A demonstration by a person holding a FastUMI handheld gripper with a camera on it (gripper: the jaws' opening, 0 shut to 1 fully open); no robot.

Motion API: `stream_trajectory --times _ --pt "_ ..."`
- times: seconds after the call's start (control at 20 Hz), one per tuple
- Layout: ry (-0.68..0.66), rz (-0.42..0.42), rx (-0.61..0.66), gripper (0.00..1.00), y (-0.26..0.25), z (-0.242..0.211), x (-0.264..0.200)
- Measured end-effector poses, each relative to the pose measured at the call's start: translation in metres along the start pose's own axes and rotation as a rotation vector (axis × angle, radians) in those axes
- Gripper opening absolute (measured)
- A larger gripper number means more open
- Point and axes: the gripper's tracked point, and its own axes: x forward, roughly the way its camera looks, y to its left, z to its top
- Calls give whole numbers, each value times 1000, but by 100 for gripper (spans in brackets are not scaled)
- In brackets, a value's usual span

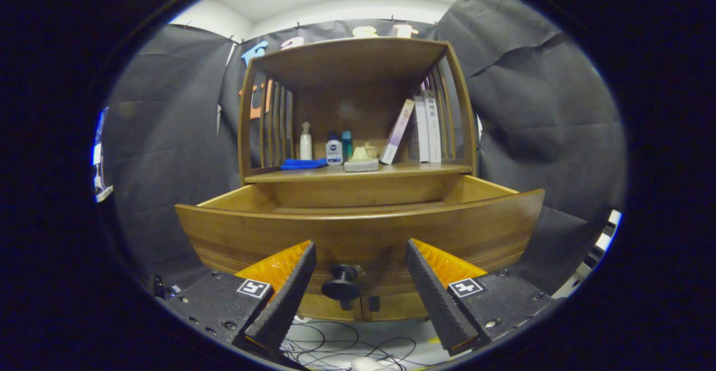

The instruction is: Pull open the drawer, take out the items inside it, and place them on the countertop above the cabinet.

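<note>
Wooden cabinet (358, 57): stands beyond the fingers, an open shelf unit with slatted sides above a drawer.
Drawer (358, 231): pulled out toward the fingers, its curved front just ahead of them; its contents are hidden behind the front panel.
Knob (341, 287): dark, round, on the drawer front, sitting between the two fingers and untouched by either.
Gripper (361, 256): fingers spread wide apart, holding nothing, one on each side of the knob.
Countertop (358, 172): above the drawer, well beyond the fingers.
On the countertop: a blue flat item (303, 164), a white pump bottle (305, 141), a small white bottle with a blue cap (334, 150), a teal bottle (347, 144), a pale green object on a grey block (362, 158), and leaning books (422, 127).
Cables (335, 346): loose on the floor below the fingers.
</note>
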Motion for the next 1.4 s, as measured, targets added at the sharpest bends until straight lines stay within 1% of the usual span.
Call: stream_trajectory --times 0.25,0.5,0.7,0.9,1.1,1.4 --pt "3 -38 -21 100 -1 -3 14" --pt "-10 -43 -41 100 5 -3 17" --pt "-16 -50 -49 99 6 1 31" --pt "-4 -53 -42 99 8 9 60" --pt "-41 -64 -58 99 10 22 101" --pt "-16 -67 -43 100 10 30 149"
